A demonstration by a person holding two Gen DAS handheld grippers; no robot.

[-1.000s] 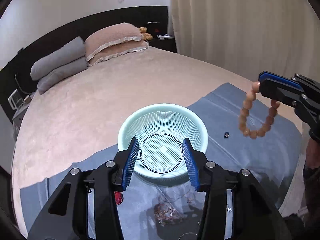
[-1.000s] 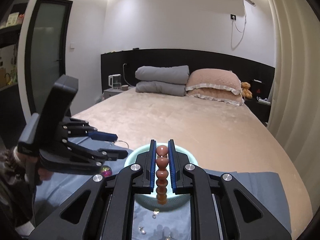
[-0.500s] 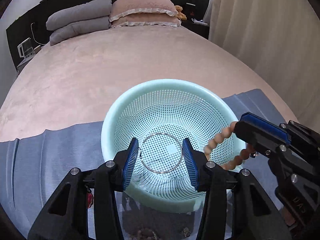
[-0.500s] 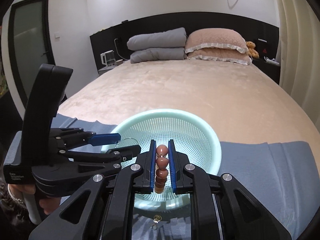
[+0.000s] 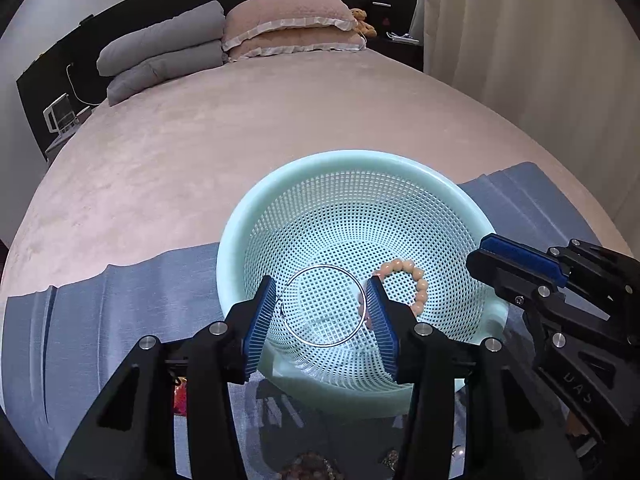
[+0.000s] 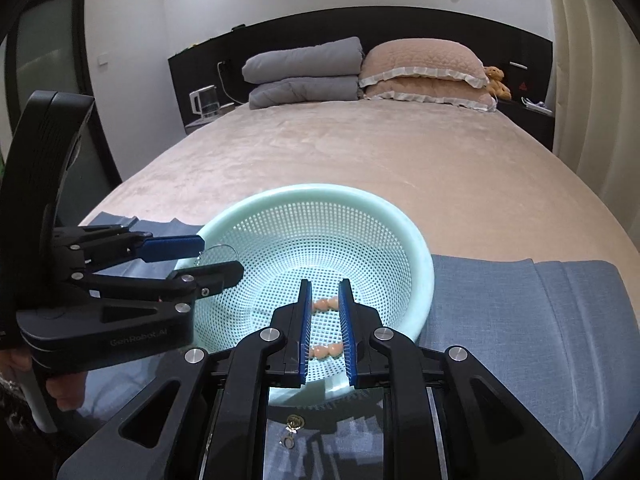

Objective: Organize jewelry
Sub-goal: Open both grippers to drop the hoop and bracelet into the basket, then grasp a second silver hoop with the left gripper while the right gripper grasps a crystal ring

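Note:
A mint-green mesh basket (image 5: 320, 184) (image 6: 424, 256) sits on a blue cloth (image 5: 120, 312) on the bed. My left gripper (image 5: 322, 308) holds a thin silver hoop (image 5: 320, 267) between its blue pads over the basket's near side; it also shows in the right wrist view (image 6: 208, 256). A wooden bead bracelet (image 5: 416, 280) (image 6: 326, 303) lies inside the basket. My right gripper (image 6: 325, 296) is open above it, jaws apart on either side of the beads without touching; it shows at the right in the left wrist view (image 5: 516, 264).
Small jewelry pieces lie on the cloth in front of the basket: a gold earring (image 6: 294, 422), a beaded pile (image 5: 312, 466), a red item (image 5: 181, 398). Pillows (image 6: 424, 68) and a black headboard are at the far end. Curtains (image 5: 540, 60) hang at right.
My right gripper has opened and the bead bracelet has dropped from it into the basket. My left gripper still holds the hoop over the basket.

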